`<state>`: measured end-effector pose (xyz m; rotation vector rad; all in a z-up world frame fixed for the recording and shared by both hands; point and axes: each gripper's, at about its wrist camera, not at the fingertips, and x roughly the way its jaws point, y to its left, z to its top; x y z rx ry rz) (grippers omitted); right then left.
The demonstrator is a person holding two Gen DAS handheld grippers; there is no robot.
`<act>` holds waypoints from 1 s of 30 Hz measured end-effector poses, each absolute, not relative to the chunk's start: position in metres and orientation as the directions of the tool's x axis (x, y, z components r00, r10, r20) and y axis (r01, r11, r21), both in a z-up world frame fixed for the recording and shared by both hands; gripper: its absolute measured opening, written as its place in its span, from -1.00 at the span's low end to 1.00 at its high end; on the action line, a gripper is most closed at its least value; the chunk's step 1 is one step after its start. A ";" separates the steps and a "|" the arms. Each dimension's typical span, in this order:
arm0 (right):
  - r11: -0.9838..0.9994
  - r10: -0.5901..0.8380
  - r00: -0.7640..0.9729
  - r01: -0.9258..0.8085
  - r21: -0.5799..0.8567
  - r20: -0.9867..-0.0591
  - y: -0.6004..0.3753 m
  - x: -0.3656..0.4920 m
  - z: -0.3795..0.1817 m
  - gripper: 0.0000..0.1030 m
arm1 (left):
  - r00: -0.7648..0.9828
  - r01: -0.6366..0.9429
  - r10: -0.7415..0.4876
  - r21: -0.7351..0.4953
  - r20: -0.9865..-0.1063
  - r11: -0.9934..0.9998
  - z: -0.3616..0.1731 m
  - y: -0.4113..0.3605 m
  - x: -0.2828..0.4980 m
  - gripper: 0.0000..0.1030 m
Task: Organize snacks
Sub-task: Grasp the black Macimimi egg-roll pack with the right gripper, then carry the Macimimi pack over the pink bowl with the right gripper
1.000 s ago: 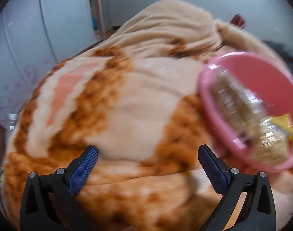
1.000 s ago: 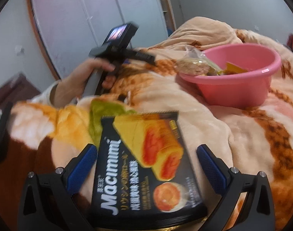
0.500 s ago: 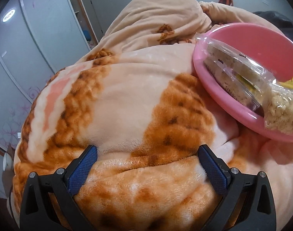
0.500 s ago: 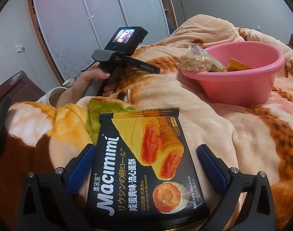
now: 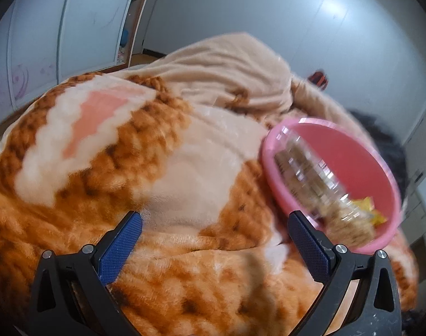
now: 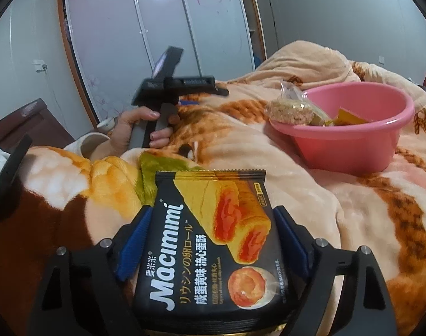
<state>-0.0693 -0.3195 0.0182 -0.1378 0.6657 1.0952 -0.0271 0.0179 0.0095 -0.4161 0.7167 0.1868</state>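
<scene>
A black Macimini egg-roll bag (image 6: 210, 252) lies on the blanket right in front of my right gripper (image 6: 210, 238). Its jaws are closing, and the blue pads (image 6: 134, 238) touch the bag's two sides. A pink bowl (image 6: 353, 145) sits at the right on the blanket. It holds a clear pack of biscuits (image 6: 291, 112) and a yellow packet (image 6: 350, 117). My left gripper (image 5: 215, 240) hovers open over bare blanket, with nothing between its fingers. The pink bowl (image 5: 353, 151) with the biscuit pack (image 5: 305, 179) is just beyond its right finger.
A thick orange, cream and brown blanket (image 5: 171, 182) covers the bed in soft folds. A person's hand (image 6: 134, 128) grips the left gripper's handle at the left. A wardrobe (image 6: 162, 42) stands behind, and a dark headboard (image 6: 25, 123) is at the far left.
My right jaws have closed in from wide apart onto the bag's sides. The left wrist view has swung and is blurred, with the bowl now lower and nearer the right finger.
</scene>
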 end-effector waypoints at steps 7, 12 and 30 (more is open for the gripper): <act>0.460 0.852 0.299 -0.820 0.341 -0.430 -0.345 -0.054 0.022 0.59 | 0.598 -0.321 0.210 0.009 -0.773 0.947 0.000 -0.016 0.002 0.99; 0.500 0.866 0.417 -0.733 0.461 -0.275 -0.379 -0.028 0.039 0.59 | 0.629 -0.319 0.170 -0.053 -0.759 0.946 0.000 -0.015 0.002 0.99; 0.909 0.376 0.787 -0.416 0.031 -0.490 -0.295 0.090 0.042 0.70 | 0.683 -0.282 0.064 -0.182 -0.728 0.942 0.000 0.000 -0.001 0.99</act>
